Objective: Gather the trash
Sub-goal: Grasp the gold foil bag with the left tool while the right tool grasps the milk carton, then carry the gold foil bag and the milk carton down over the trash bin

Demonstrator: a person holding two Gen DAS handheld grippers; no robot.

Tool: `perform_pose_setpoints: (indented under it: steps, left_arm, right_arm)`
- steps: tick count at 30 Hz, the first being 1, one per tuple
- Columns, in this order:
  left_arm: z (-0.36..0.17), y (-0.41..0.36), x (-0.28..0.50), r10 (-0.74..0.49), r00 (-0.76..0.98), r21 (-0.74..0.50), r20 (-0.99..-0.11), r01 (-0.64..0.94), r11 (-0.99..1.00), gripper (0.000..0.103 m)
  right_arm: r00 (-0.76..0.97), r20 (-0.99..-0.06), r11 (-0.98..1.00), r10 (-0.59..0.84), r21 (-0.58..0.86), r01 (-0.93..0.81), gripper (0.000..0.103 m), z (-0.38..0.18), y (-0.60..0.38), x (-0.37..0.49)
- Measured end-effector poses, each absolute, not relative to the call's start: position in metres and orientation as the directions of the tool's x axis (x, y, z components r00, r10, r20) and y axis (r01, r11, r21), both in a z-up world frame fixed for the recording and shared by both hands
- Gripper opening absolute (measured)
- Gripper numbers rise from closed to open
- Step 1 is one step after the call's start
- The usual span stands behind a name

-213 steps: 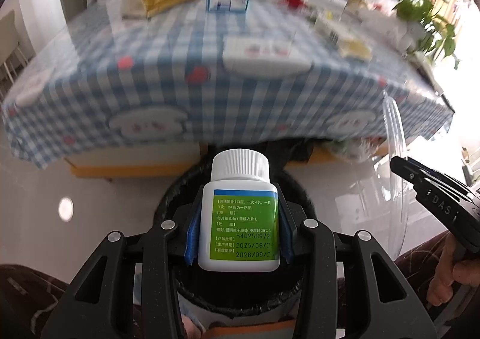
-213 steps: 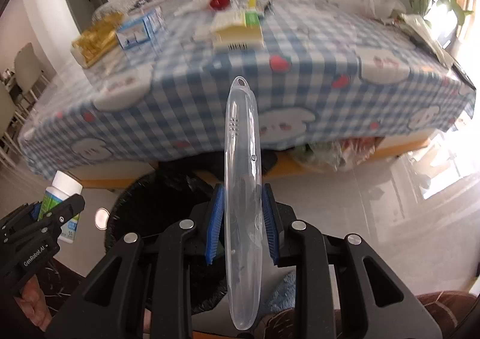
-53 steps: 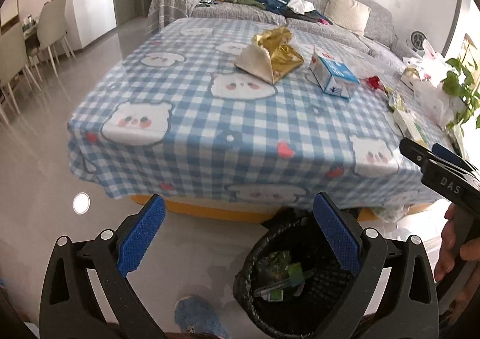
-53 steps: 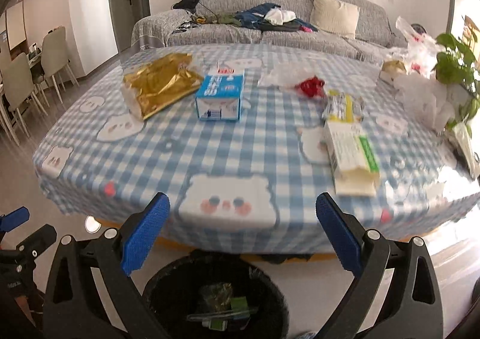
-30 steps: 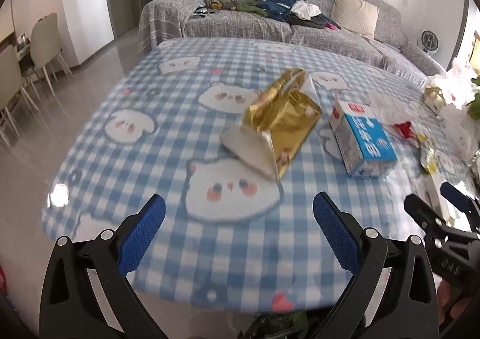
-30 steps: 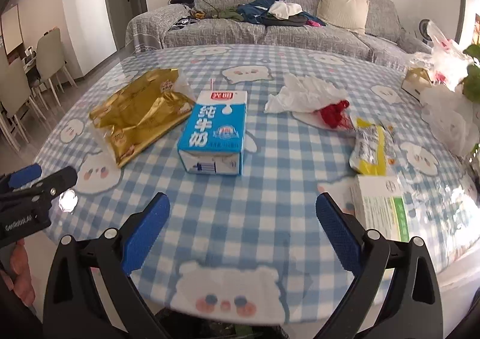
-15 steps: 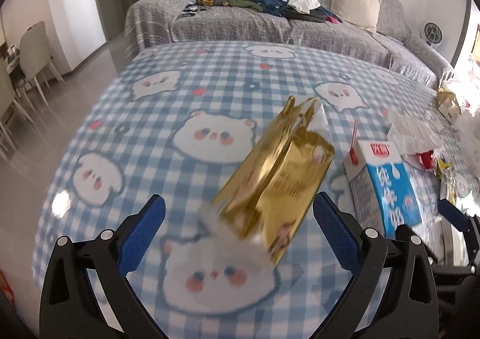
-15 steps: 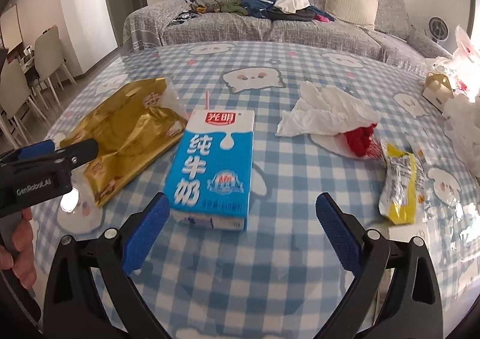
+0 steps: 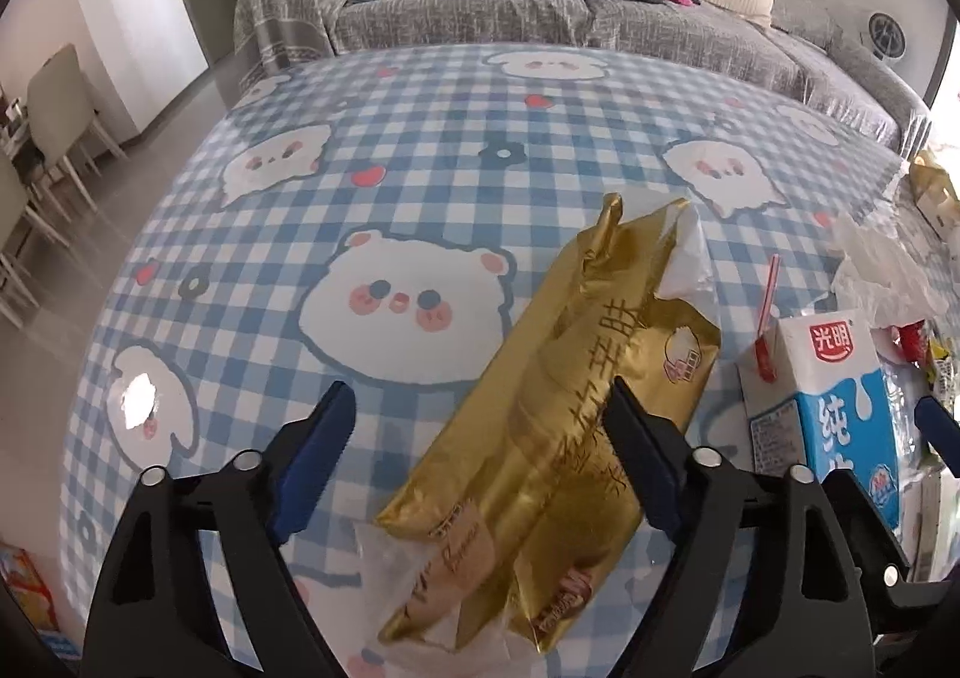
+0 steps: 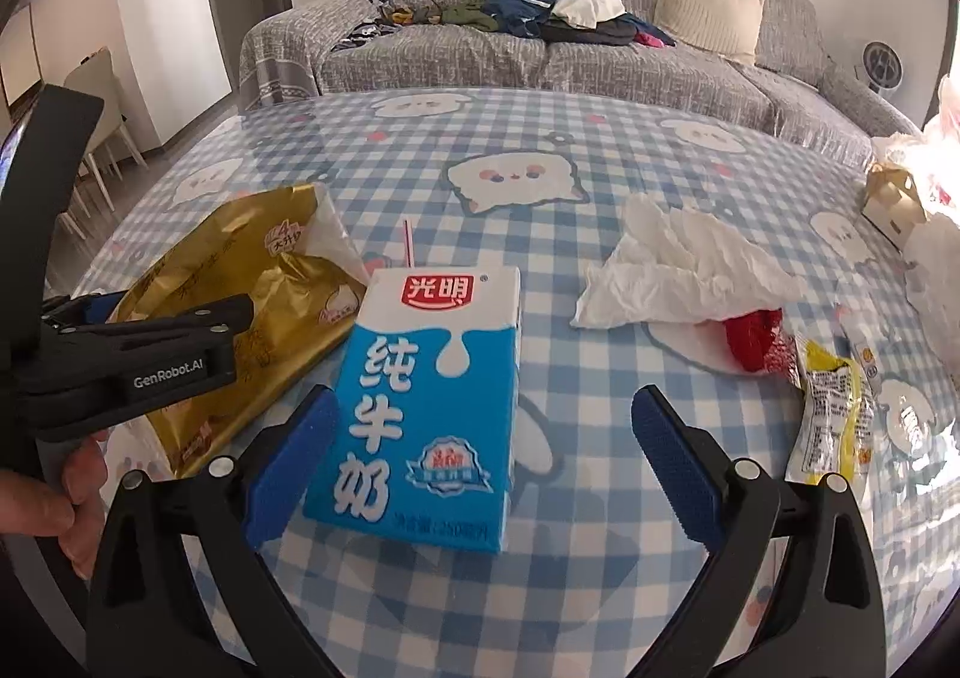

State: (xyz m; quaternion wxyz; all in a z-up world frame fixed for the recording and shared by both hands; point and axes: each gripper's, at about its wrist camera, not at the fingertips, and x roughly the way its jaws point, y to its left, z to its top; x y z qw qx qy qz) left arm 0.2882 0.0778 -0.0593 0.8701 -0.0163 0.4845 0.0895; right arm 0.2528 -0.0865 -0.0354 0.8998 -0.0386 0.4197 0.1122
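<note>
Left gripper (image 9: 480,444): jaws closing, gold foil snack bag (image 9: 558,450) between the blue pads. Right pad overlaps the bag's right edge; left pad stands clear of it with checked cloth showing in the gap, so no firm pinch seen yet. Bag lies flat on the table, long axis running from near-left to far-right, torn clear end pointing far

Right gripper (image 10: 480,456): jaws wide apart, nothing clamped. Blue-and-white milk carton (image 10: 429,408) lies flat between the pads, closer to the left pad, open gap on its right side. Pink straw (image 10: 409,243) stands up from the carton's far end

Gold bag and carton lie just beside each other; in the right wrist view the left gripper's black finger crosses over the bag, a person's hand (image 10: 48,492) on its handle at the lower left

Right of the carton: free cloth, then a yellow wrapper (image 10: 834,414) near the right table edge. Beyond it a crumpled white tissue (image 10: 678,273) with a red scrap (image 10: 753,339) touching its near side

Far half of the blue checked tablecloth (image 9: 420,138) is open, bear prints only. Far table edge curves just ahead of a grey sofa (image 10: 540,60) strewn with clothes. Left of the table: bare floor, pale chairs (image 9: 54,120)
</note>
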Motion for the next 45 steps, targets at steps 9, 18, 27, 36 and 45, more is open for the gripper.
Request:
perform_pose_setpoints:
  steps: [9, 18, 27, 36, 45]
  left_arm:
    - [-0.071, 0.076, 0.295, 0.12, 0.483, 0.056, -0.868, -0.145, 0.988, 0.041]
    - [-0.068, 0.08, 0.291, 0.089, 0.49, 0.011, -0.867, -0.16, 0.987, 0.018]
    - [-0.065, 0.083, 0.284, 0.075, 0.495, -0.004, -0.866, -0.157, 0.988, 0.01]
    - [-0.058, 0.082, 0.269, 0.07, 0.502, -0.005, -0.862, -0.147, 0.989, 0.005]
    - [-0.045, 0.08, 0.25, 0.057, 0.519, -0.016, -0.853, -0.135, 0.991, 0.004]
  right_arm:
    - [0.622, -0.765, 0.965, 0.167, -0.001, -0.261, 0.094, -0.039, -0.07, 0.257]
    - [0.604, -0.783, 0.967, 0.15, -0.012, -0.255, 0.071, -0.049, -0.064, 0.261]
    - [0.605, -0.778, 0.963, 0.172, 0.001, -0.271, 0.061, -0.05, -0.065, 0.257]
    - [0.621, -0.762, 0.964, 0.183, 0.016, -0.265, 0.061, -0.04, -0.072, 0.247]
    - [0.632, -0.752, 0.965, 0.187, 0.021, -0.261, 0.061, -0.03, -0.078, 0.23]
